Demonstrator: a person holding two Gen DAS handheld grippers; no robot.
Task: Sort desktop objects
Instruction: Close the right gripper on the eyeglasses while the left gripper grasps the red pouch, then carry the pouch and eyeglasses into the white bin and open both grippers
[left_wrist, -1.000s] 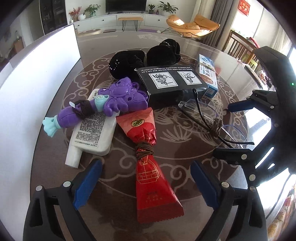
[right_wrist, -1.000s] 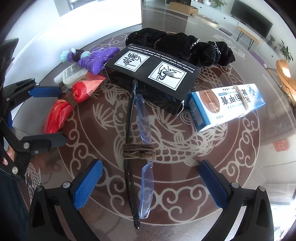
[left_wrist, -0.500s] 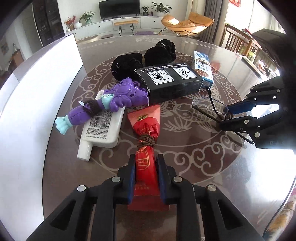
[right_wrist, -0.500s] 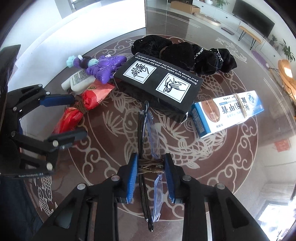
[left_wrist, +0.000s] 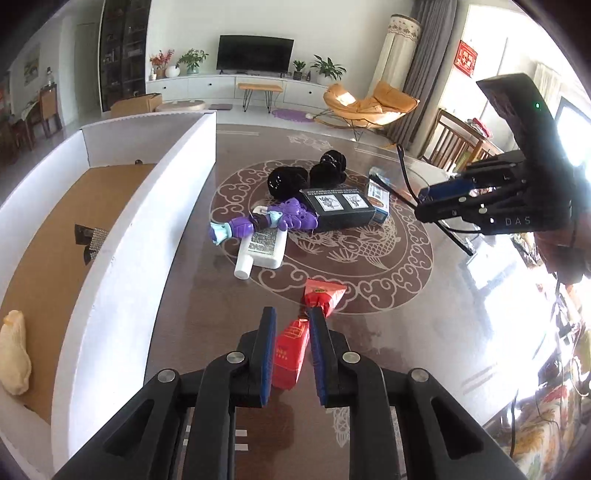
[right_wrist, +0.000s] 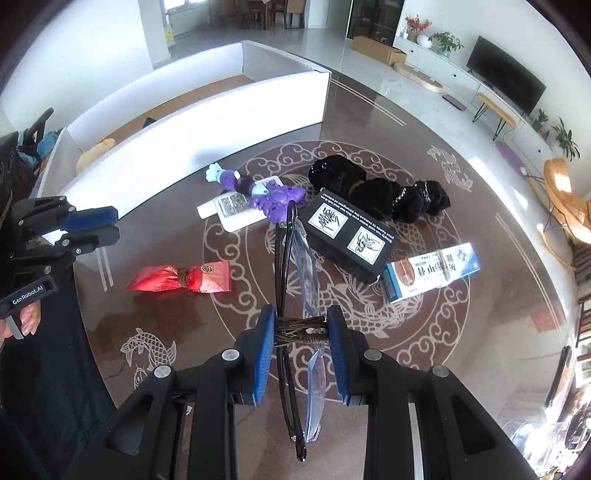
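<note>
My left gripper (left_wrist: 291, 332) is clenched on the red packet (left_wrist: 291, 354), which hangs lifted between the blue pads with its far end still low over the table (left_wrist: 388, 350); my right gripper (right_wrist: 301, 330) is clamped on the folded glasses (right_wrist: 295, 280) at the twine wrapped round their middle, and they too are clear of the tabletop; so both hands are loaded at once.

The white box (left_wrist: 155, 206) stands to my left along the table's edge; inside it I can see a pale lumpy thing (left_wrist: 14, 354) and a small dark sparkly piece (left_wrist: 90, 240), so I judge a couple of things are already sorted.

Left on the table, bunched together: the purple toy (right_wrist: 266, 192) lying across the white bottle (right_wrist: 232, 206), the black carton (right_wrist: 351, 240) just beside them, the black velvet hair ties (right_wrist: 376, 192) behind it, and the blue-and-white box (right_wrist: 432, 271) touching the carton's end.

I reckon the job is under half done; the two things I hold need carrying to the box, then five remain.
</note>
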